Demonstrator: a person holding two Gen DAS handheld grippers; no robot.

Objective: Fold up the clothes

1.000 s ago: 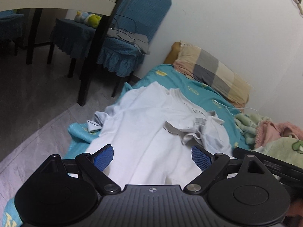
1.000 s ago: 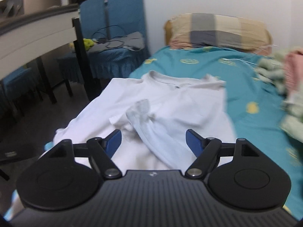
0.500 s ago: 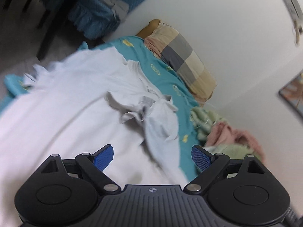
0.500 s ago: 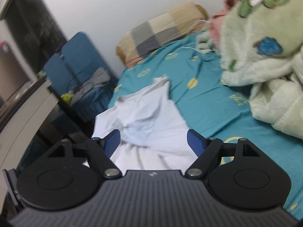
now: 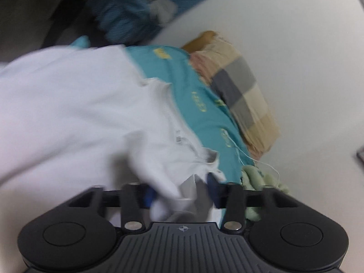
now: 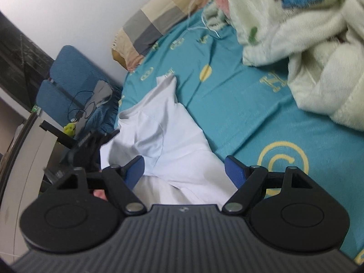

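Two grippers over a white shirt [image 5: 75,113] on the bed [image 6: 245,113]. Left gripper [image 5: 179,191]: jaws drawn in around a bunched sleeve fold; grip likely, blur prevents certainty. Right gripper [image 6: 184,170]: jaws wide, empty, straddling the shirt's right edge; long axis and collar run away toward the pillow [image 6: 154,25]

Left gripper [image 5: 180,190] jaws narrowed around white shirt [image 5: 75,113] fold; teal sheet [image 5: 193,95], plaid pillow [image 5: 238,91] beyond.
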